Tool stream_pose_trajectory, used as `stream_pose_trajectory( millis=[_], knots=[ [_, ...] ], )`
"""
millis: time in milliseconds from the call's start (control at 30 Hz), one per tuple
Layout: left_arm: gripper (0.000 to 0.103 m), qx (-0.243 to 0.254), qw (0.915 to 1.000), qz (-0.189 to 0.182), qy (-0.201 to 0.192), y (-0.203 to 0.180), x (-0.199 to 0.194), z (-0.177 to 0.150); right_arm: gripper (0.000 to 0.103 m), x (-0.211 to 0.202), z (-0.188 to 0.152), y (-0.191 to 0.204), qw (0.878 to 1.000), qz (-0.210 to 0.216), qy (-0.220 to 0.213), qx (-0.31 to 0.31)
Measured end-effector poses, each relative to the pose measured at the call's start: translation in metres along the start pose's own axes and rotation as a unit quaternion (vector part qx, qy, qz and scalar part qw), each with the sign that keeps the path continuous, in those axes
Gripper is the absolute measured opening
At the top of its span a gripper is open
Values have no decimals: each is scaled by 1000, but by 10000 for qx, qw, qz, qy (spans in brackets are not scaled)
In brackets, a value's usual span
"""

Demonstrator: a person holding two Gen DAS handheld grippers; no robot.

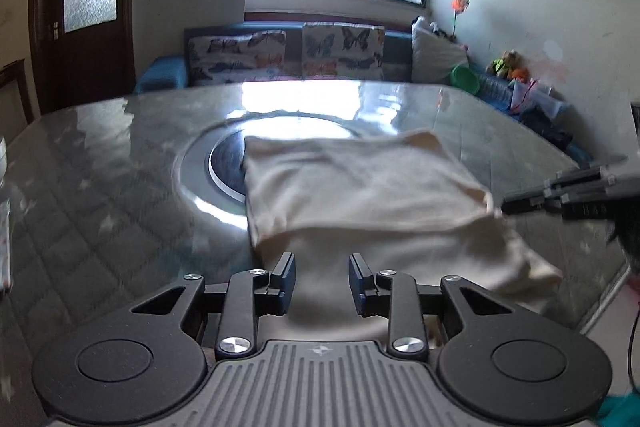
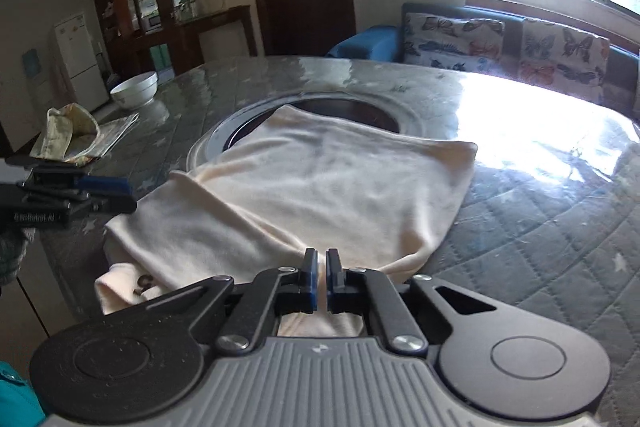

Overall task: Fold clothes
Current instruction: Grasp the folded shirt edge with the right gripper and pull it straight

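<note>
A cream garment lies on the quilted, plastic-covered table, its upper layer folded over the lower one. My left gripper is open at the garment's near edge, with cloth under the gap and nothing between the fingers. My right gripper comes in from the right, its tips at the raised corner of the upper layer. In the right wrist view the garment runs in a ridge up to my right gripper, which is shut on its edge. The left gripper hovers at the garment's left side.
A round inset in the table lies partly under the garment. At the table's far left stand a white bowl and a crumpled cloth on a newspaper. A sofa with butterfly cushions stands beyond the table.
</note>
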State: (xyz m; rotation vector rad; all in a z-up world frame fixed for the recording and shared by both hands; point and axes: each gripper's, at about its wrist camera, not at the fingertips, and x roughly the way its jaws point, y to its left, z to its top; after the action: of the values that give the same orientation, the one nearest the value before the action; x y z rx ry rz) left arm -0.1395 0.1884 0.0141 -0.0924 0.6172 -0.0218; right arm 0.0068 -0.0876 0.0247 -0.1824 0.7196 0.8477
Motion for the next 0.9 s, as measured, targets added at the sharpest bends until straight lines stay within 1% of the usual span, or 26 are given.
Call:
stream_pose_trajectory(
  millis=[33, 67, 167, 267, 433, 467, 500, 567, 667, 733, 800, 833, 900],
  knots=[
    [32, -9, 10000, -60, 3, 0, 6, 4, 4, 1, -1, -1, 10000, 2, 39, 16],
    [32, -3, 10000, -72, 29, 1, 13, 6, 7, 4, -3, -2, 9999, 4, 85, 90],
    [32, 10, 9998, -52, 167, 1, 33, 10, 11, 8, -5, -3, 9996, 133, 139, 197],
    [32, 46, 9996, -62, 272, 2, 48, 11, 17, 15, -8, -1, 9994, 215, 182, 203],
    [31, -5, 9993, 17, 385, 9, 61, 9, 17, 25, -12, -1, 9990, 276, 242, 241],
    [31, -14, 9992, 21, 388, 10, 61, 8, 14, 24, -12, 0, 9992, 258, 217, 217],
    [31, -16, 9993, 20, 382, 11, 61, 8, 6, 23, -12, 2, 9994, 237, 187, 190],
    [31, -21, 9993, 17, 369, 11, 60, 7, 4, 19, -11, 4, 9997, 191, 110, 135],
    [31, -27, 9994, 12, 350, 12, 58, 5, 4, 11, -7, 8, 10000, 79, 16, -6],
    [31, 12, 9995, 20, 330, 11, 57, 5, 5, 16, -8, 6, 9999, 56, 135, 29],
    [31, 76, 9995, 63, 302, 8, 53, 6, 8, 20, -10, 2, 9997, 22, 220, 96],
    [31, 105, 9995, 71, 276, 6, 50, 7, 8, 17, -10, 2, 9998, 9, 177, 74],
    [31, 184, 9996, 38, 206, 2, 40, 7, 12, 9, -7, 4, 10000, -7, 46, -33]
  ],
)
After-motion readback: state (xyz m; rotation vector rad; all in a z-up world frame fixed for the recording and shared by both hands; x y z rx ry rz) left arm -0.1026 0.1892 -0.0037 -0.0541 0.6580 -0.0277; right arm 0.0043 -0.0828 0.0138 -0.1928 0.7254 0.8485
